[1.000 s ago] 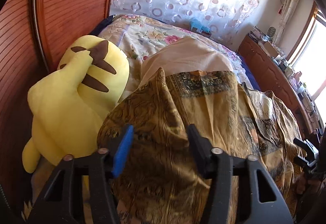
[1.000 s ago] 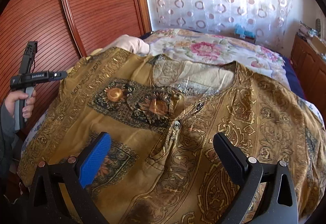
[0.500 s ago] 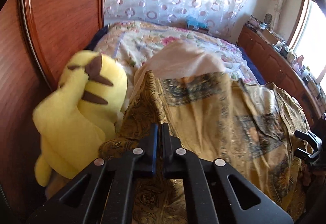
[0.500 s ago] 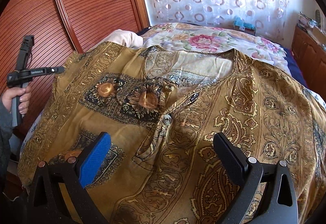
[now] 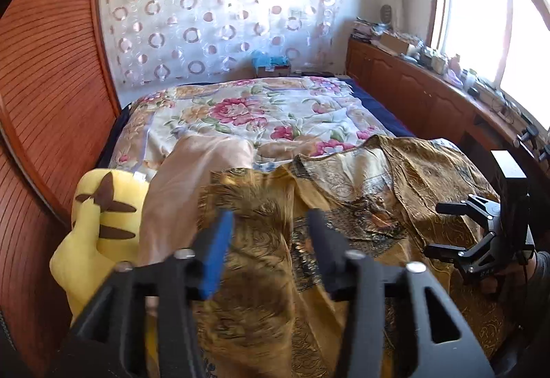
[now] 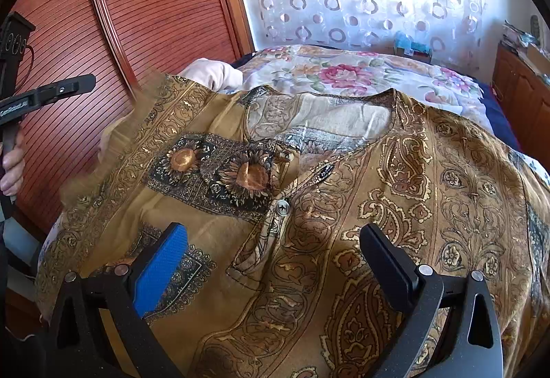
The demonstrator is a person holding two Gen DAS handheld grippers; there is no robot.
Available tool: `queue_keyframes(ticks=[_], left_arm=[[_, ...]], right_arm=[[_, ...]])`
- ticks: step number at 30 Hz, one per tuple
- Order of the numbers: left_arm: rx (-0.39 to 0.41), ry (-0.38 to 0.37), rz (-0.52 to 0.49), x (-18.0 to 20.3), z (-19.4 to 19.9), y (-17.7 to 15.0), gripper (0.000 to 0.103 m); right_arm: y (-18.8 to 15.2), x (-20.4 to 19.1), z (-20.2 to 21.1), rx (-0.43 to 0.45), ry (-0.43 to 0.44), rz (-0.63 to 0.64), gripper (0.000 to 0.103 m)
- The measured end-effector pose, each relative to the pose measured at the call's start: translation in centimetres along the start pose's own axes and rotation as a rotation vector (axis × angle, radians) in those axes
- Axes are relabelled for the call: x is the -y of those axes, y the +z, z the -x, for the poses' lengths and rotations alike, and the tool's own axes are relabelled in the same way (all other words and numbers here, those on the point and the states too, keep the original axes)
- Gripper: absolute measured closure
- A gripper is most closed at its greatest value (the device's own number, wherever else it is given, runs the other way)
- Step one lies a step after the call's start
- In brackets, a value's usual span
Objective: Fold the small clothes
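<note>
A gold-brown paisley shirt [image 6: 343, 206] with a buttoned neck lies spread face up on the bed; it also shows in the left wrist view [image 5: 361, 206]. My left gripper [image 5: 268, 233] is open and empty above the shirt's left sleeve edge, which looks blurred. My right gripper [image 6: 271, 254] is open and empty, hovering over the shirt's chest below the buttons. The right gripper also shows at the right edge of the left wrist view [image 5: 443, 230], and the left one [image 6: 62, 90] shows at the left of the right wrist view.
A yellow plush toy [image 5: 96, 226] and a beige cloth [image 5: 192, 178] lie left of the shirt by the wooden sliding door [image 6: 137, 6]. A floral bedspread [image 5: 261, 113] covers the bed behind. A wooden cabinet [image 5: 412, 89] with clutter runs along the right.
My left gripper shut on the shirt's left sleeve half a second ago, then opened and lifted, and the sleeve edge is moving. The right gripper stayed open and barely moved.
</note>
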State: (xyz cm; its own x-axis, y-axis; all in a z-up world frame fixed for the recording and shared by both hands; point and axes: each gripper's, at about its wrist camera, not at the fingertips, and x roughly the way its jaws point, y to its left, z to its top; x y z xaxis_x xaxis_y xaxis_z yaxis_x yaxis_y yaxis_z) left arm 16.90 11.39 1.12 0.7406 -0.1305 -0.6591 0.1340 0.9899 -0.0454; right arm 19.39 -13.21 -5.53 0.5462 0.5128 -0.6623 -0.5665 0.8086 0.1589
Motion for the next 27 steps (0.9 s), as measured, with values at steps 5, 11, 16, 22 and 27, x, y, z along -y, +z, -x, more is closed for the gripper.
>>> queue_keyframes(ticks=[5,11,16,22,27], left_arm=[[-0.05,0.06,0.107,-3.7,-0.2,-2.9,0.039],[-0.163,0.042,0.248,-5.9,-2.4,-8.2,0.039],[-0.176,-0.025,0.3,-5.1,-3.2,-10.3,0.049],[-0.14,-0.004,0.221,-3.5,-2.6,-9.5,0.093],[-0.072,-0.047,0.176,-1.8,-0.5,-7.6,0.093]], right_arm=[[0.0,0.0,-0.1,-0.005,0.004,0.002,0.003],[0.1,-0.1,-0.6,-0.023,0.007,0.0,0.003],[0.4,-0.2,-0.9,-0.034,0.002,0.008,0.003],[0.4,-0.3,-1.0,-0.037,-0.005,0.009,0.003],[0.4,-0.4,-1.1,-0.036,-0.009,0.009,0.003]])
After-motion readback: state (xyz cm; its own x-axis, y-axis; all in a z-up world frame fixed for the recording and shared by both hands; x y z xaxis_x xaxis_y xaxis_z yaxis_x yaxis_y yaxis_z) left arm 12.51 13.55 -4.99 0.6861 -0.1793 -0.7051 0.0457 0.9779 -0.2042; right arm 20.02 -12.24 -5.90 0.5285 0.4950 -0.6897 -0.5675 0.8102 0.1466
